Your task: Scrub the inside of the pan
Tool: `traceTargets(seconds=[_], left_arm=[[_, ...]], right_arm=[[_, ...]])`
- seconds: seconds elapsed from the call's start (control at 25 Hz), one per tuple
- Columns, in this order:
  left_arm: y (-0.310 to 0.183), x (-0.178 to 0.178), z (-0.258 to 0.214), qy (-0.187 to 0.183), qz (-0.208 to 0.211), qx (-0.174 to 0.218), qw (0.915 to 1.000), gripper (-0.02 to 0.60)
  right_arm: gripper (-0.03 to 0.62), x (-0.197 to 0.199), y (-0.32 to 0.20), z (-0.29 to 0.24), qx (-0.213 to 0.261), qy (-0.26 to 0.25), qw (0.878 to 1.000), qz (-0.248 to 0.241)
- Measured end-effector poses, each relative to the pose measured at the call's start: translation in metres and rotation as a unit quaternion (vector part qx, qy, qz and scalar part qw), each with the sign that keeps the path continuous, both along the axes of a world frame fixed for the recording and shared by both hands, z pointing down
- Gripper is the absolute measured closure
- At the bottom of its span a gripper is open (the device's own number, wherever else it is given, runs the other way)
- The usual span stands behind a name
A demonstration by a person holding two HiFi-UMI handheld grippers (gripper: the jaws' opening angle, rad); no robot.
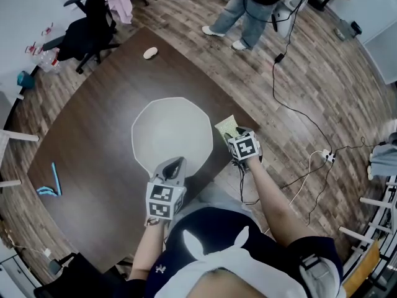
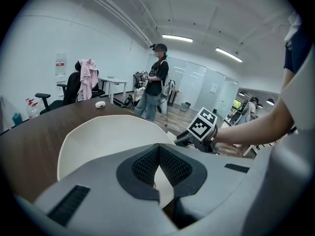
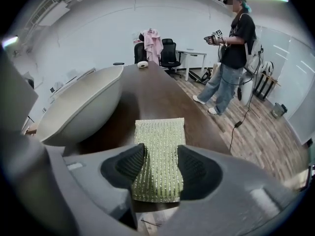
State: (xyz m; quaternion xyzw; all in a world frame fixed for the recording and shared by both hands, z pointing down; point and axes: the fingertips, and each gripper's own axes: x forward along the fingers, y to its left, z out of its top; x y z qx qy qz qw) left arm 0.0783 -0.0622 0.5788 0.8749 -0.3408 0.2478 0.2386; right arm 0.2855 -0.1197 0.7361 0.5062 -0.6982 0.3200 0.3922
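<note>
A wide white pan (image 1: 172,132) rests on the dark brown table (image 1: 93,135). My left gripper (image 1: 175,165) is at the pan's near rim, its jaws shut with the thin white rim (image 2: 160,183) caught between the pads. A yellow-green scrub pad (image 1: 227,126) lies flat on the table just right of the pan, close to the table's edge. My right gripper (image 1: 239,134) points steeply down over it, open, with one dark pad on each side of the scrub pad (image 3: 160,136). In the right gripper view the pan (image 3: 78,107) curves up at the left.
A small white oval object (image 1: 150,53) lies at the table's far side. Blue items (image 1: 53,182) sit near the left edge. A person (image 1: 248,11) stands on the wood floor beyond the table. Office chairs (image 1: 93,30) and floor cables (image 1: 298,117) surround it.
</note>
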Motion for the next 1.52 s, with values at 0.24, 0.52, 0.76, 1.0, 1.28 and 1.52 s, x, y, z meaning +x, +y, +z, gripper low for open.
traceTargets(seconds=[0.24, 0.52, 0.76, 1.0, 1.28, 1.52], left_arm=[[-0.004, 0.003, -0.002, 0.002, -0.001, 0.006, 1.0, 0.578], [0.005, 0.005, 0.0, 0.0, 0.001, 0.004, 1.0, 0.578], [0.003, -0.007, -0.003, -0.008, -0.014, 0.017, 0.9997, 0.578], [0.012, -0.02, -0.004, -0.019, -0.018, 0.01, 0.9996, 0.578], [0.019, -0.032, -0.007, -0.022, -0.024, 0.011, 0.9994, 0.578], [0.032, -0.032, -0.003, -0.013, 0.002, 0.002, 0.9999, 0.577]], right_arm=[[0.415, 0.0, -0.001, 0.001, -0.023, -0.013, 0.999, 0.019], [0.464, -0.008, 0.01, 0.0, -0.022, -0.03, 0.999, 0.007], [0.496, -0.021, 0.015, -0.005, -0.006, -0.018, 0.999, -0.027], [0.582, -0.025, 0.016, -0.009, 0.007, -0.016, 0.999, -0.038], [0.585, -0.025, 0.019, -0.014, 0.009, -0.019, 0.999, -0.03], [0.583, -0.027, 0.022, -0.026, 0.019, -0.02, 0.999, -0.023]])
